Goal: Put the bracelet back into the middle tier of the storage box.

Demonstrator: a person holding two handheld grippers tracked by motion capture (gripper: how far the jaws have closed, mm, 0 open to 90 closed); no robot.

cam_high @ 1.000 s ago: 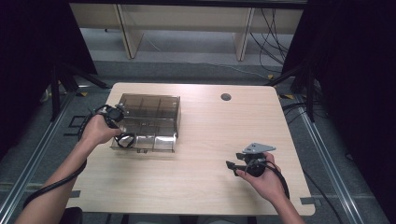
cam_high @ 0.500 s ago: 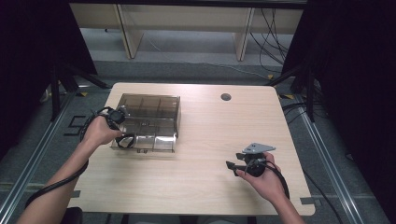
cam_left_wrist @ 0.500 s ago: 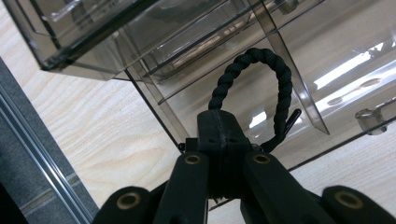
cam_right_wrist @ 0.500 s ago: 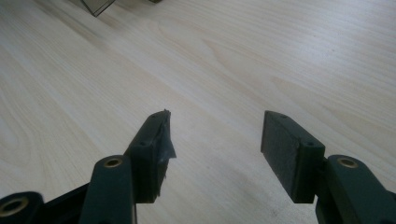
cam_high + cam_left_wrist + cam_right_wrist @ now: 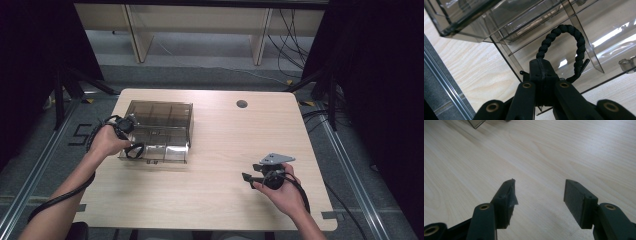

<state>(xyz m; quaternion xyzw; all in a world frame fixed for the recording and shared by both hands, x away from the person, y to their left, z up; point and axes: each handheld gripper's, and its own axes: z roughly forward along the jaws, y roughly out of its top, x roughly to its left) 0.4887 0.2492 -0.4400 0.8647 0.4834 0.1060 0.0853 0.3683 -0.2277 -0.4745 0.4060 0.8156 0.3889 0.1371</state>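
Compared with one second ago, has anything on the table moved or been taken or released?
Nothing has visibly changed. The left claw stays shut on the black braided cord loop at the near left corner of the smoky clear organizer box. The right claw stays open over the bare wooden table, holding nothing. The box lies in the same place.

Pale wooden table (image 5: 225,145) with rounded corners. Near the table's far edge, a small round dark cable hole (image 5: 242,104). Beyond the table, a light wooden frame (image 5: 136,37) standing on grey floor (image 5: 200,60), black cables (image 5: 292,30) trailing down to its right. Along the table's left and right, metal floor rails (image 5: 31,167). Black curtains (image 5: 385,75) hanging on both sides of the table.
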